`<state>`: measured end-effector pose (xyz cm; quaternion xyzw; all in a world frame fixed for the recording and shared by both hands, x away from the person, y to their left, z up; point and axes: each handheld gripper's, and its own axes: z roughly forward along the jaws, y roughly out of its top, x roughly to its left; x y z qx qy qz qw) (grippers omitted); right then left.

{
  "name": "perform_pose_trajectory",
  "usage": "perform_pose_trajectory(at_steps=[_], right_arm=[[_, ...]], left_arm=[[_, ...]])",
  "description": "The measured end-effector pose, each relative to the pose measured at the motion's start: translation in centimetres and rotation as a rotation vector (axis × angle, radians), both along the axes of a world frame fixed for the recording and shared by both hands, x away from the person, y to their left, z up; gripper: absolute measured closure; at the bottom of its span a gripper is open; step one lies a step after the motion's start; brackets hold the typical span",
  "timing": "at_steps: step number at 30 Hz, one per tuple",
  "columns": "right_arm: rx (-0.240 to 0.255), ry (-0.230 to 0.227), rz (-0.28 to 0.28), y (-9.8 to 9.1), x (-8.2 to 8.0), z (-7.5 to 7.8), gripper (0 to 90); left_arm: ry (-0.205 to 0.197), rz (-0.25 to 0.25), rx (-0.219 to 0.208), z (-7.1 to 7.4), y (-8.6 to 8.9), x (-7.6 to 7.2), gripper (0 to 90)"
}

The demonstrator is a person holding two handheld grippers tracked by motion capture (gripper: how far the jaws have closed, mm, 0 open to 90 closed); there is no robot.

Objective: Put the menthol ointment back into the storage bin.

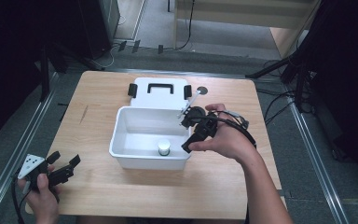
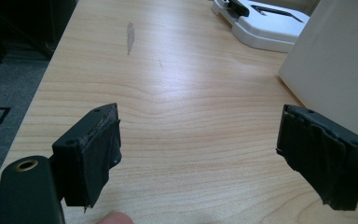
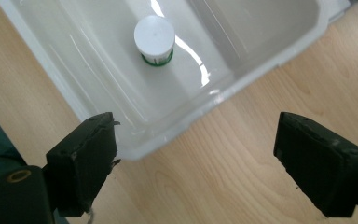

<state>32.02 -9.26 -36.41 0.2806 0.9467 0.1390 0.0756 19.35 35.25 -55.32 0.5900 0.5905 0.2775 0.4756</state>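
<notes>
Light wood table (image 1: 121, 196) with a darker streak (image 1: 84, 114) in the grain on the left side; there's also a small round dark spot (image 1: 202, 90) near the far edge. Around the table it's grey floor (image 1: 307, 154) with metal rails (image 1: 14, 158) running along both sides; black cables (image 1: 279, 100) trail on the right. At the back there's a pale wooden bench-like piece (image 1: 242, 14); dark stands (image 1: 44, 70) sit off to the left.

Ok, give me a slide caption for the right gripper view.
Open right gripper above the corner of a white bin holding a small white-capped jar.
</notes>
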Motion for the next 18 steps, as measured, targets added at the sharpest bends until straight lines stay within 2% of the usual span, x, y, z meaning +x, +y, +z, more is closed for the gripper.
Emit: perform_pose_trajectory(at_steps=[3,10,18], right_arm=[[0.004,-0.011,-0.015,-1.8,-0.5,-0.2,12.0],[0.035,-0.009,-0.116,-6.2,-1.2,-1.5,9.5],[0.099,-0.061,-0.218,-10.6,-2.2,-3.6,9.5]], left_arm=[[0.003,-0.004,0.002,0.0,0.0,0.0,14.2],[0.005,-0.004,0.008,0.0,-0.2,0.0,14.2],[0.005,-0.018,0.028,0.0,-0.4,-0.1,14.2]])
